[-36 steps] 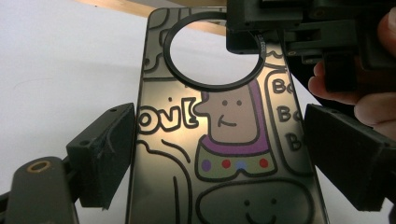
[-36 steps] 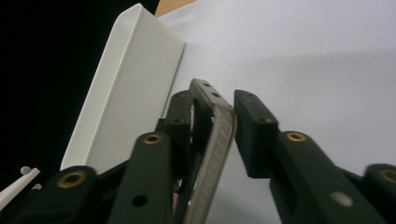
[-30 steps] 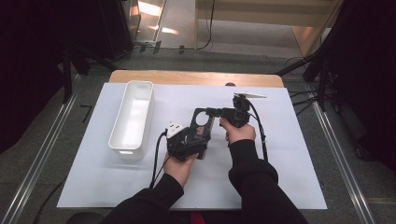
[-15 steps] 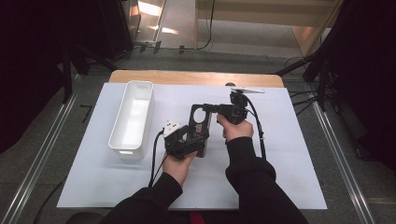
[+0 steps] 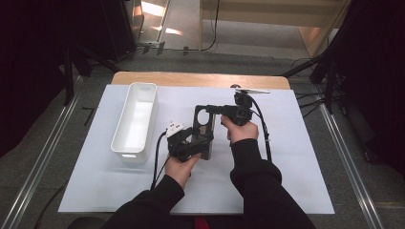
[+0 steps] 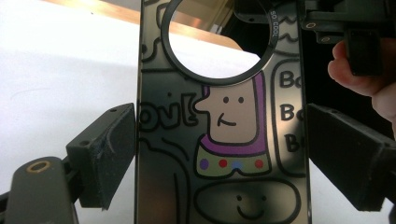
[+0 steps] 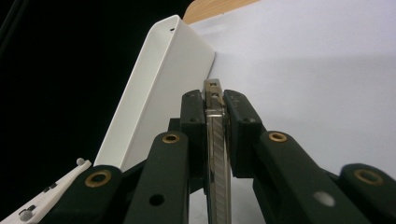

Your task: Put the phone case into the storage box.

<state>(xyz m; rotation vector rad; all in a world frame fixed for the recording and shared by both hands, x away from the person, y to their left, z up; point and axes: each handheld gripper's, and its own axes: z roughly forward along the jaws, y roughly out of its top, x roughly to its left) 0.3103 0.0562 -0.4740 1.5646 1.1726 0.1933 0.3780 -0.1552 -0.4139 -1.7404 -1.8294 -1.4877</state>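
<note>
**Both grippers on the phone case**

Now the flat, glossy black phone case with cartoon print and a round camera hole (image 6: 219,130) sits between the left gripper's (image 5: 193,143) foam-faced pads, which clamp its two long edges. The right gripper (image 7: 215,116) has just been closing, and its fingers pinch the case's thin top edge. Judging by this, the step is a handover or a joint carry; next, probably, one grip lets go. Beyond the right fingertips lies the long white plastic tray (image 7: 159,79), smooth-walled, perhaps the destination.
</note>
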